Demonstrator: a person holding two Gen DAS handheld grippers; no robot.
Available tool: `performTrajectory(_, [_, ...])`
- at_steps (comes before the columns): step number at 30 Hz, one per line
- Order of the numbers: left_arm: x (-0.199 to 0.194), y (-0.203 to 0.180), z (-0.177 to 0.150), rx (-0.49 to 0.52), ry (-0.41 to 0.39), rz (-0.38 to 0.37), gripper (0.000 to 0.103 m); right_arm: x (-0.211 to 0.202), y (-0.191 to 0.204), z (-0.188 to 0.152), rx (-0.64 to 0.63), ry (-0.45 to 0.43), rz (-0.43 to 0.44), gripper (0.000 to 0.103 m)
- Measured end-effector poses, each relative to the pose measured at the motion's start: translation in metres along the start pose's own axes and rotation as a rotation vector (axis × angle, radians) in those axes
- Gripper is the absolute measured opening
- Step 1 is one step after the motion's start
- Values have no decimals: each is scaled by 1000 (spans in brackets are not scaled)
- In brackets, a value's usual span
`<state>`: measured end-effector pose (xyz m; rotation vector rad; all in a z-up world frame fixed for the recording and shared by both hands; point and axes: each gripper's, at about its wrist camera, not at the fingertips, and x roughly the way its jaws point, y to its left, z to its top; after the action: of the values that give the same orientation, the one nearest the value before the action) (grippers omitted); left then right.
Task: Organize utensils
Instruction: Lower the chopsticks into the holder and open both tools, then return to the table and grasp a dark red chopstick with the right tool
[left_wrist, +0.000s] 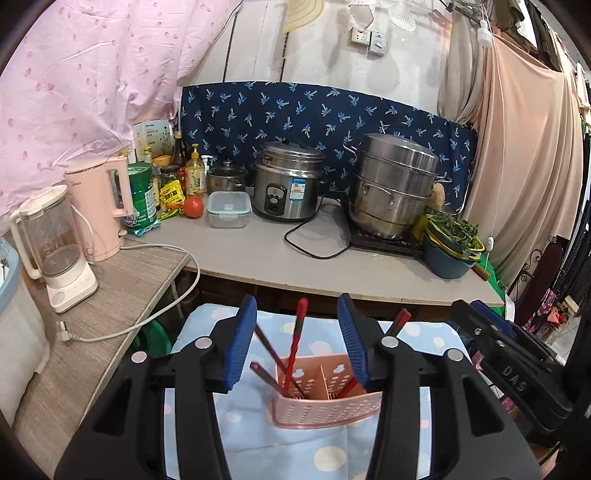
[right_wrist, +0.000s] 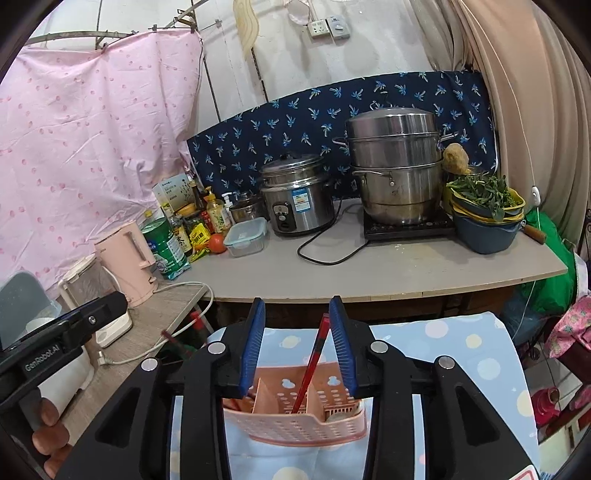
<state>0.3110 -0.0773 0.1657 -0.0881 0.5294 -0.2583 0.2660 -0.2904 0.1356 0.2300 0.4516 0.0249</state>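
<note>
Nearest in the left wrist view, the left tool (left_wrist: 297, 343) stands with its blue pads apart, pressing on nothing; a red chopstick (left_wrist: 295, 339) rises in the gap between them without touching either pad. The right tool (right_wrist: 297, 345) is likewise parted, its pads clear of the pair of red chopsticks (right_wrist: 314, 363) leaning up between them. In the left view the right tool shows only as a black body at the right edge, its tip cut off.

Just beyond the pads sits the pink perforated utensil holder (left_wrist: 327, 398), divided into compartments, on a pale blue spotted cloth (left_wrist: 258, 435). All the chopsticks stand in it: several in the left compartment, others further right, half hidden behind the left tool's right pad. The holder's lower part is masked by the tool bodies. A pale round item in its right compartment, seen in the right view, is too hidden to identify.

Farther off, the grey worktop (left_wrist: 258, 258) carries a rice cooker (left_wrist: 290, 184), a stacked steel steamer (left_wrist: 393, 188), a lidded clear box (left_wrist: 228, 208) and a bowl of greens (left_wrist: 452, 243).
</note>
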Motion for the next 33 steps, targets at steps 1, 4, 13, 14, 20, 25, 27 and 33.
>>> performTrajectory(1, [-4, 1, -2, 0, 2, 2, 44, -5, 1, -2, -2, 0, 2, 36])
performTrajectory(4, [-16, 2, -11, 7, 9, 14, 47, -18, 3, -10, -3, 11, 11, 37])
performTrajectory(13, [-45, 0, -57, 47, 66, 67, 52, -60, 13, -60, -32, 59, 20, 37])
performTrajectory(14, [-47, 1, -62, 48, 76, 73, 52, -65, 14, -67, -37, 65, 18, 37])
performTrajectory(20, [-58, 6, -102, 61, 143, 92, 52, -86, 19, -107, -43, 129, 34, 37])
performTrajectory(25, [-68, 10, -132, 54, 198, 92, 52, -101, 21, -139, -50, 169, 24, 37])
performTrajectory(27, [-72, 13, -146, 52, 223, 91, 52, -107, 20, -153, -57, 189, 16, 37])
performTrajectory(33, [-80, 20, -183, 46, 291, 91, 52, -120, 19, -201, -71, 260, -17, 37])
